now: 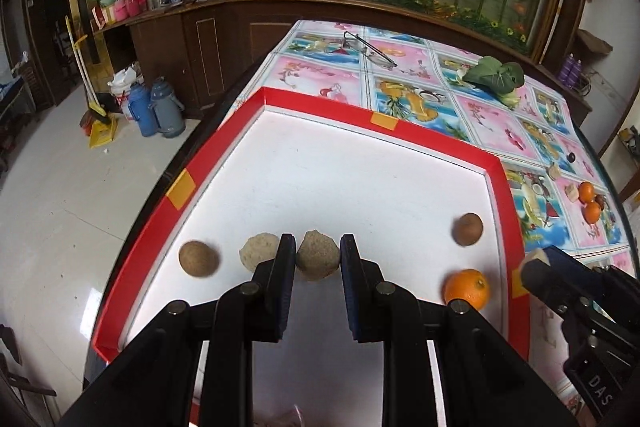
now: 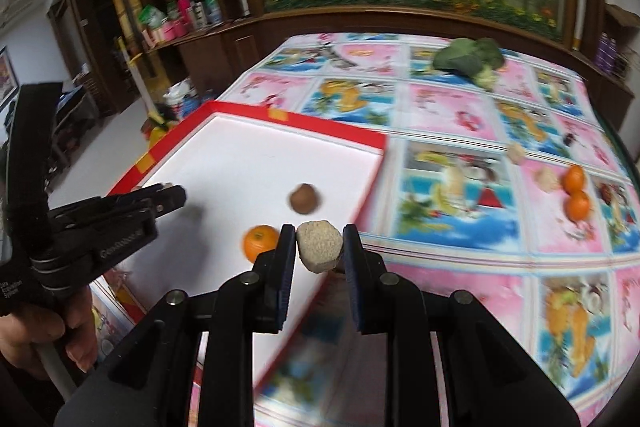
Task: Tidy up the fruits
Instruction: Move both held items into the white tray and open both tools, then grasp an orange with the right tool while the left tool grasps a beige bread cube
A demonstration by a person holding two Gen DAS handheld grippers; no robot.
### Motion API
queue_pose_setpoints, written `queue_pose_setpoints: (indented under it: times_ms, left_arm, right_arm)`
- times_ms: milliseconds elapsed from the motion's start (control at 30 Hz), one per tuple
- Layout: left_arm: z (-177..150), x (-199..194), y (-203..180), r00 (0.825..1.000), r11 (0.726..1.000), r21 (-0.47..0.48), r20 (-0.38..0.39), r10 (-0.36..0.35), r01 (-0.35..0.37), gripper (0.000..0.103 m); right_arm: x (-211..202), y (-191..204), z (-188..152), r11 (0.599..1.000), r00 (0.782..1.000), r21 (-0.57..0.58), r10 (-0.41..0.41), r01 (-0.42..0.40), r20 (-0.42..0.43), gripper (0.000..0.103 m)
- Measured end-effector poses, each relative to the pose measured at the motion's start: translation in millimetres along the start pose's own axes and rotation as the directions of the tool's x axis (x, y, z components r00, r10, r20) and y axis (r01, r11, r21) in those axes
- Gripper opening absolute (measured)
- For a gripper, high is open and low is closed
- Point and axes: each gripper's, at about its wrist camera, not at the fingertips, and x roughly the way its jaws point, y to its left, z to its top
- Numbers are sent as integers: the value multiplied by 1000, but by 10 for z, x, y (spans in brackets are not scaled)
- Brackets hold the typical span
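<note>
In the left wrist view my left gripper (image 1: 317, 253) is shut on a rough beige fruit (image 1: 318, 255) over the white floor of the red-rimmed tray (image 1: 506, 195). To its left lie another beige fruit (image 1: 258, 251) and a brown round fruit (image 1: 199, 259). A second brown fruit (image 1: 467, 229) and an orange (image 1: 467, 289) lie at the tray's right side. In the right wrist view my right gripper (image 2: 318, 247) is shut on a beige fruit (image 2: 320, 247) just above the tray's right rim (image 2: 372, 183). The orange (image 2: 260, 243) and brown fruit (image 2: 305, 199) lie beyond it.
Loose on the patterned tablecloth (image 2: 440, 107) at the right are two oranges (image 2: 576, 193), beige pieces (image 2: 547, 179) and a dark fruit (image 2: 608, 193). A green vegetable (image 2: 468, 61) and eyeglasses (image 1: 370, 49) lie at the far side. A hand (image 2: 44, 331) holds the left gripper.
</note>
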Motion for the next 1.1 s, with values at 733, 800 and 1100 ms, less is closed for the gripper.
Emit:
queue_pose_setpoints:
  times_ms: [733, 800, 1100]
  left_arm:
    - [80, 18, 107, 998, 997, -55, 4, 63, -63, 74]
    - [92, 15, 104, 998, 996, -60, 5, 68, -68, 78]
    - [123, -11, 20, 995, 993, -57, -2, 100, -100, 83]
  right_arm:
    - [449, 43, 174, 999, 998, 28, 30, -28, -50, 27]
    - [382, -24, 171, 999, 999, 40, 20, -19, -32, 35]
    - [81, -406, 91, 991, 997, 113, -68, 65, 25, 99]
